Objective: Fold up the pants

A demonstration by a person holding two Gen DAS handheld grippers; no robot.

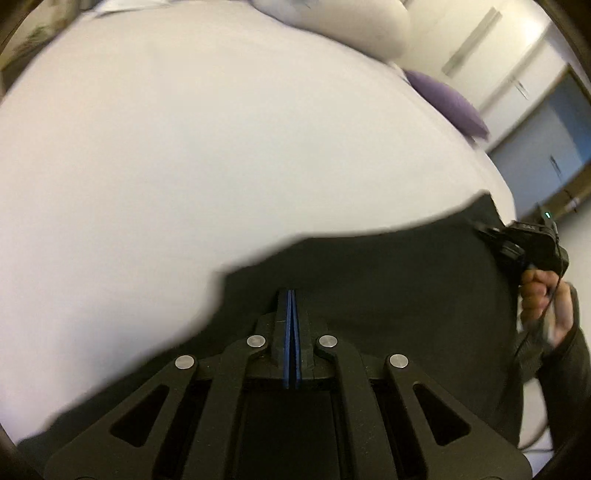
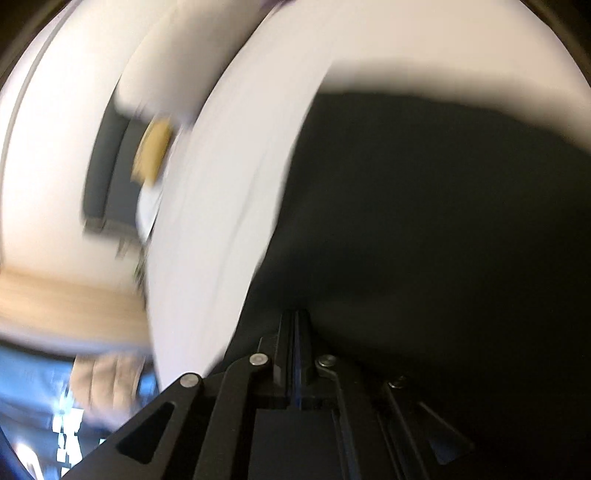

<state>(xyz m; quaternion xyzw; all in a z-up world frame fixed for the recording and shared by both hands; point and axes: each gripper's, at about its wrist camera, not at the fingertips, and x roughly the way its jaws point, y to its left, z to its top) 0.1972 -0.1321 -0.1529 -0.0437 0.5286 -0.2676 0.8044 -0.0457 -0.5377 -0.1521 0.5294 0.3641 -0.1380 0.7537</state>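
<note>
Pants (image 1: 388, 280) in dark cloth fill the lower half of my left wrist view, spread over the white bed (image 1: 184, 155) with one ragged edge running from lower left up toward the middle right. My left gripper (image 1: 291, 295) has its blue-lined fingers (image 1: 286, 332) pressed together, and dark fabric lies all around the tips; whether a fold of cloth is pinched between them I cannot tell, since the pads meet with no visible gap. At the right edge of that frame I see my right gripper (image 1: 484, 230) at the far corner of the dark cloth, with the hand (image 1: 543, 295) wrapped round its handle. In the right wrist view, heavily blurred, the right gripper (image 2: 297, 317) also has its fingers closed, and the pants (image 2: 424, 221) cover the right half of the frame against the white sheet; again I cannot see if cloth is caught. A purple cushion (image 1: 450, 103) and a white pillow (image 1: 351, 26) sit at the upper right of the left view, well apart from the cloth. I judge the fold is underway rather than finished: the garment looks like one broad panel with both grippers at an edge, and no neat, stacked bundle shows yet, so further folds and a final smoothing appear to remain.
</note>
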